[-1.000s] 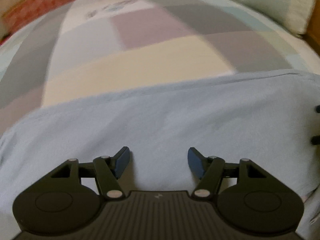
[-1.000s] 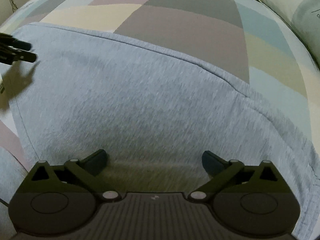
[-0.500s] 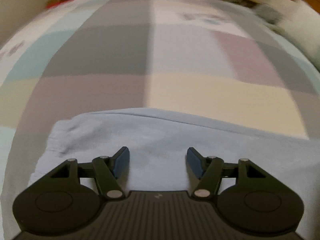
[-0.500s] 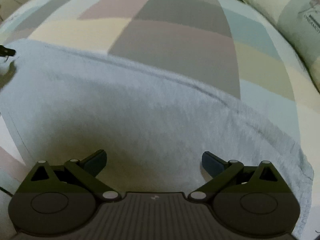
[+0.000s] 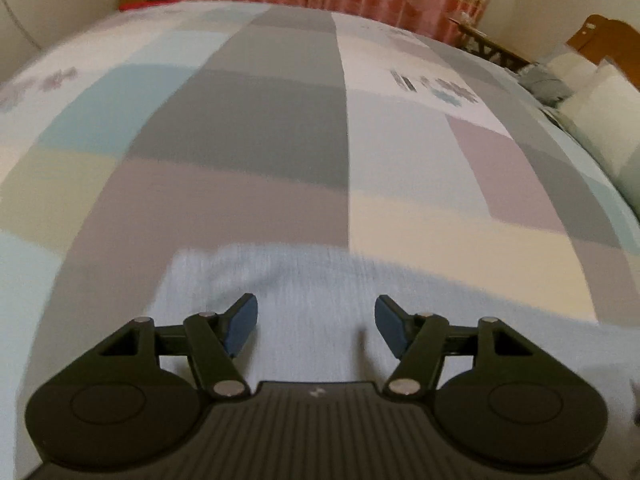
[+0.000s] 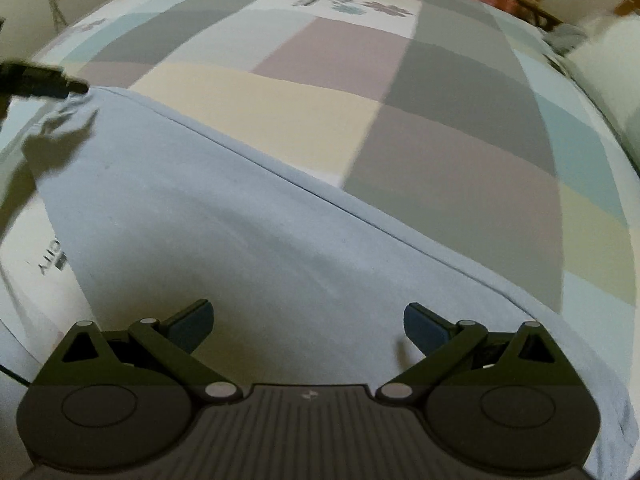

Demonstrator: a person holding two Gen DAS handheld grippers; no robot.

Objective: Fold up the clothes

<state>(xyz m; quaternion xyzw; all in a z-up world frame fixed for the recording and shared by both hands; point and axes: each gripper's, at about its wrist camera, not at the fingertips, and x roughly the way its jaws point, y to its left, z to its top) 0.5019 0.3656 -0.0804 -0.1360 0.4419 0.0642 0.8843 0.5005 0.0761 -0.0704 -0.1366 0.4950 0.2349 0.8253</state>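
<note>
Pale blue garment (image 6: 224,240) spread flat near front edge of patchwork bed (image 5: 280,140). Left gripper (image 5: 316,322) over garment's far left corner, spread, pinching nothing. Right gripper (image 6: 307,322) likewise spread, empty. Step: positioning for fold. Next: pinch corner and hem, lift together.

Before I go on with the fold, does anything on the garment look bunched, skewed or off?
Only the light blue garment's far left corner, by the left gripper, looks rumpled. The rest lies flat on the patchwork bedspread. Both grippers are open, holding nothing.
</note>
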